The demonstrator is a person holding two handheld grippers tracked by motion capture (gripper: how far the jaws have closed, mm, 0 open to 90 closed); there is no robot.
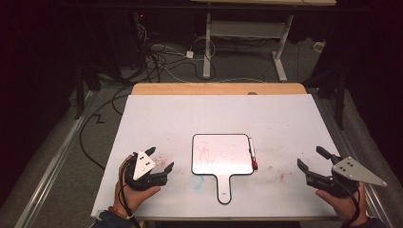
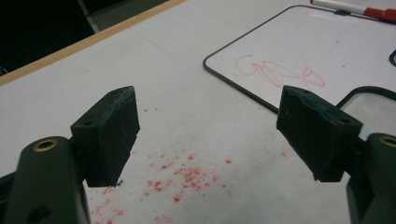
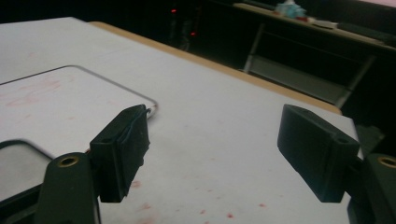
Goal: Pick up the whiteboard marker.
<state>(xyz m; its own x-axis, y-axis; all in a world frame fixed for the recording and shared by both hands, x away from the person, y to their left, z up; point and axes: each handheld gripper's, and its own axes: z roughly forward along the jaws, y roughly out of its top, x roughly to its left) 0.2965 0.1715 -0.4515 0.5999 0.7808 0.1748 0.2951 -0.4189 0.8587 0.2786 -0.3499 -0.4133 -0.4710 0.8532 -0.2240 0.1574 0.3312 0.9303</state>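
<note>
High view: one small whiteboard [image 1: 221,155] with a handle, faint red scribble on it, mid-table. One red-capped marker [image 1: 252,153] touches its right edge. Left gripper [image 1: 159,159] sits left of the whiteboard, right gripper [image 1: 314,158] well right of it, both held low, jaws spread, empty.

Left gripper view: jaws wide apart, nothing between; red specks on table [image 2: 187,140], whiteboard ahead to the right.

Right gripper view: jaws apart, empty; whiteboard corner behind left jaw.
</note>
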